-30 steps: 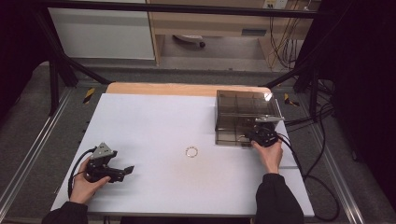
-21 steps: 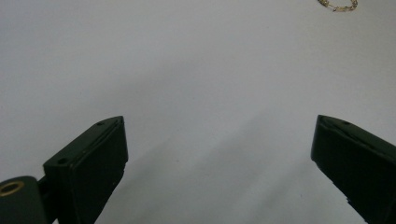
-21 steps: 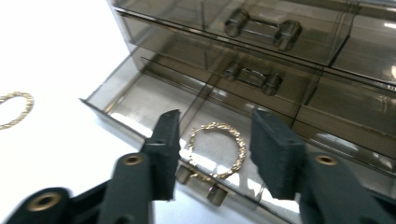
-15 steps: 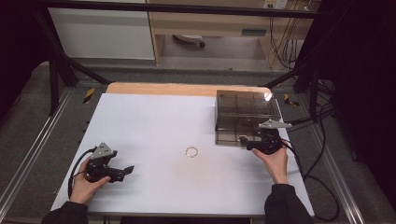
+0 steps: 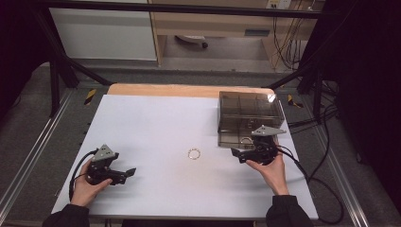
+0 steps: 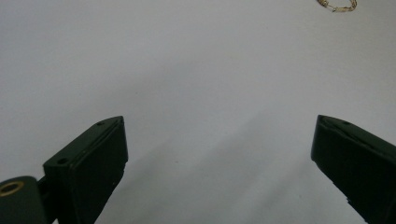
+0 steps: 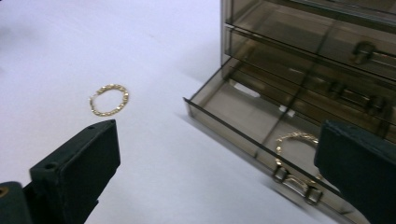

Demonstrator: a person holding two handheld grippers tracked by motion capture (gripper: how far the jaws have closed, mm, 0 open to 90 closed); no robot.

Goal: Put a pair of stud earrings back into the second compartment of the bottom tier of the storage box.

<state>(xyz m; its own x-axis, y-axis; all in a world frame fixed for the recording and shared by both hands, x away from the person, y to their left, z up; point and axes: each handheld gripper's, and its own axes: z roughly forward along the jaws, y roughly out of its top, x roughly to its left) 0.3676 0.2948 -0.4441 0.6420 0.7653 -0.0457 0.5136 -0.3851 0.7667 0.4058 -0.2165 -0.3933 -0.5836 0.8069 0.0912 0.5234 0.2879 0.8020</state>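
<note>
White tabletop, dim room behind it, and a smoky plastic drawer box (image 5: 249, 118) at the right with its bottom drawer (image 7: 261, 128) pulled out — one gold bracelet (image 7: 294, 142) already lies in it. A second bracelet (image 5: 194, 153) sits loose mid-table, well apart from both the right gripper (image 5: 239, 154) and the left gripper (image 5: 127, 173), each with jaws spread wide and empty. It looks light, limp and slippery — best pinched across one side of the chain.

A gold chain bracelet (image 7: 109, 99) lies on a white table (image 5: 151, 127). The drawer box (image 5: 248, 113) is smoky brown, see-through plastic
</note>
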